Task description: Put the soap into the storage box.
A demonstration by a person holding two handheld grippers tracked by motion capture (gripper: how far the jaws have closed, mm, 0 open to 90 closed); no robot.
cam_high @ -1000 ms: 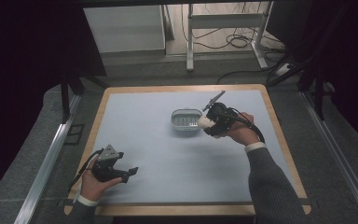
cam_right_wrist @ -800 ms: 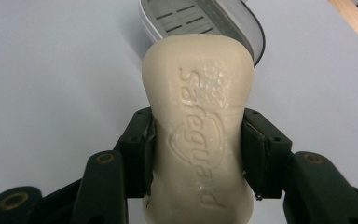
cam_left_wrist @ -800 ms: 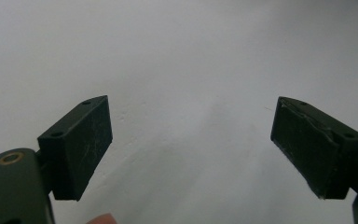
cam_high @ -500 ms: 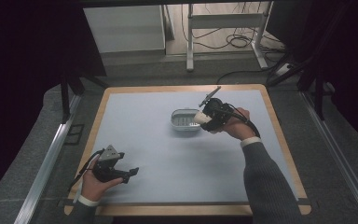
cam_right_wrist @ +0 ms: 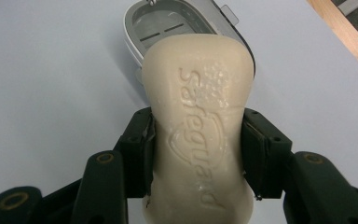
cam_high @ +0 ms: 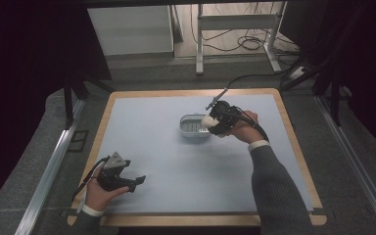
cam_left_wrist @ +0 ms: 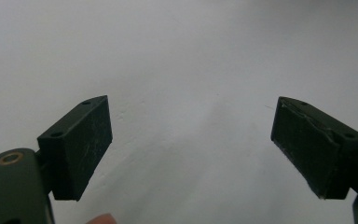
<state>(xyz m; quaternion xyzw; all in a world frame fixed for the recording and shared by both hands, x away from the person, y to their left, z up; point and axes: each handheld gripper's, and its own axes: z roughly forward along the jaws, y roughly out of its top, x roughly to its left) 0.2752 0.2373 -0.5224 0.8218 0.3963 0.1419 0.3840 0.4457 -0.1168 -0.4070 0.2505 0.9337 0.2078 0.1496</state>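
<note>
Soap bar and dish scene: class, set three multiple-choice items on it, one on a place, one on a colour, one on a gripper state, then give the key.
1. Where is the soap dish?
A. on the table mat
B. on the floor
C. in the left gripper

2. What colour is the soap bar?
A. blue
B. cream
C. black

3. How does the left gripper stand?
A. shut on soap
B. shut on the dish
C. open, empty

Key: A, the dish sits on the mat; B, the bar looks cream; C, its jaws stand apart over bare mat.

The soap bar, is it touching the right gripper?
Touching. In the right gripper view, the gripper is shut on the soap bar: both black pads press against its narrow sides, with no gap, above the grey soap dish.
</note>
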